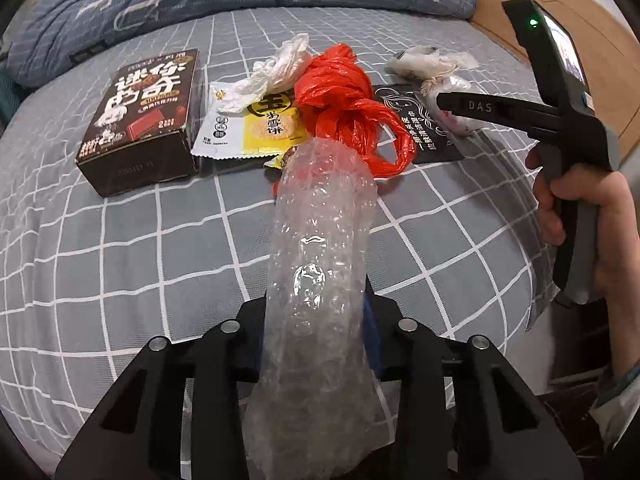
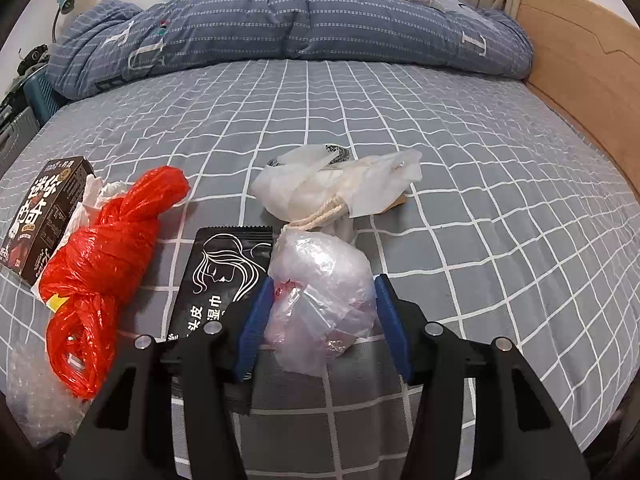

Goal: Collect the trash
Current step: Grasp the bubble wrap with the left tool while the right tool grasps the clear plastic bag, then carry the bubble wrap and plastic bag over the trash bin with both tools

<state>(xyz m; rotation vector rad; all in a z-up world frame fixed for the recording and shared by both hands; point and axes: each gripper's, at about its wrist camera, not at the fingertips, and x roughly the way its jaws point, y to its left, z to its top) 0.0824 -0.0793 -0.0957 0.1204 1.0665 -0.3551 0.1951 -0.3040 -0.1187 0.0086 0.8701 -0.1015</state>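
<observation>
Bubble wrap clamped in our left hand-held gripper; only right-wrist view shows right hand-held gripper apart around clear bag.

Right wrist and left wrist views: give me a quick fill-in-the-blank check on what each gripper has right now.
The left gripper is shut on a roll of ____ wrap.
The right gripper straddles a crumpled clear ____ bag.
The knotted bag beside the black sachet is ____ in colour.
All the trash lies on a grey checked ____.

Missing words: bubble; plastic; red; bedsheet
</observation>
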